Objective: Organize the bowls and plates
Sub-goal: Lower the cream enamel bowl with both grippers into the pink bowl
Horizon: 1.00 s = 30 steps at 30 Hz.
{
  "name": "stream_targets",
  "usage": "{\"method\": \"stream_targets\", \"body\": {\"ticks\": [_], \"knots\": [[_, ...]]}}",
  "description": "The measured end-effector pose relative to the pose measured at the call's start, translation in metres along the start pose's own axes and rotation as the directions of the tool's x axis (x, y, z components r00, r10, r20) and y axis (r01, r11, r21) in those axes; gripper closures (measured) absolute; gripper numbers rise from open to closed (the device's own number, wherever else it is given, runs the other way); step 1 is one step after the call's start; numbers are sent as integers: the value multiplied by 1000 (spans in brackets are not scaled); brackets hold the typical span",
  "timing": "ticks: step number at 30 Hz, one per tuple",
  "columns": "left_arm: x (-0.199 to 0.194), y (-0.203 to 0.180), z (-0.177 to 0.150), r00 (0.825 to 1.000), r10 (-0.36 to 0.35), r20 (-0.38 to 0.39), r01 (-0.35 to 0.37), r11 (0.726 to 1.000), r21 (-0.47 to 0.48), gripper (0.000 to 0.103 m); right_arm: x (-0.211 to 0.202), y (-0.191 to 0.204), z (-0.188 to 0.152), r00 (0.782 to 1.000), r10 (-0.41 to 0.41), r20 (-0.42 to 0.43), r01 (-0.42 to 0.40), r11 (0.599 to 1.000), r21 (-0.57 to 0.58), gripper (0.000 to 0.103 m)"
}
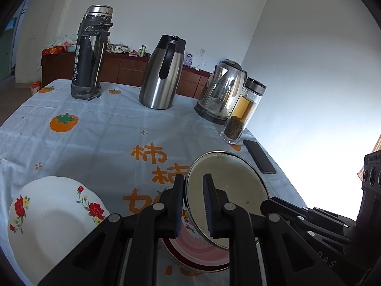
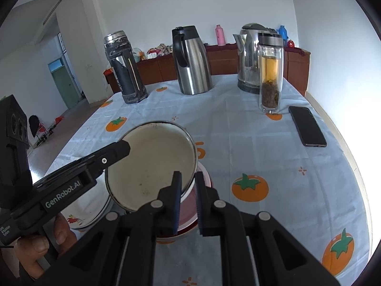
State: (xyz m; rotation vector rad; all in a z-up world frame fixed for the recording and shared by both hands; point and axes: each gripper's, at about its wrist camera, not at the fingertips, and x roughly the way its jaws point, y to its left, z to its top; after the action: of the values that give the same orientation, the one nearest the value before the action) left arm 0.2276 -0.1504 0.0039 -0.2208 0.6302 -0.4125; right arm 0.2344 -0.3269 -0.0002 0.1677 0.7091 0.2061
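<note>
A cream enamel bowl (image 1: 233, 190) (image 2: 150, 166) with a dark rim hangs tilted over the table, held from two sides. My left gripper (image 1: 194, 190) (image 2: 123, 147) is shut on its left rim, and my right gripper (image 2: 188, 190) (image 1: 269, 205) is shut on the opposite rim. Directly below sits a pink and red bowl (image 1: 200, 250) (image 2: 187, 214) on the tablecloth, partly hidden by the fingers. A white plate with red flowers (image 1: 52, 219) (image 2: 88, 202) lies to the left of it.
Along the far side stand a black thermos (image 1: 90, 54), a steel carafe (image 1: 162, 76), an electric kettle (image 1: 221, 90) and a glass tea bottle (image 1: 243, 112). A dark phone (image 2: 307, 126) lies near the table's right edge. A hand (image 2: 35, 245) grips the left tool.
</note>
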Motion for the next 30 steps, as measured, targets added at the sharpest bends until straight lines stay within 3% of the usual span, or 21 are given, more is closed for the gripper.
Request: {"method": "stream_targets", "body": {"ticks": [30], "knots": [[23, -1, -8, 993, 42, -113, -40, 999, 21, 85, 24, -10, -5, 997, -21, -80, 22, 1000, 16, 90]]}}
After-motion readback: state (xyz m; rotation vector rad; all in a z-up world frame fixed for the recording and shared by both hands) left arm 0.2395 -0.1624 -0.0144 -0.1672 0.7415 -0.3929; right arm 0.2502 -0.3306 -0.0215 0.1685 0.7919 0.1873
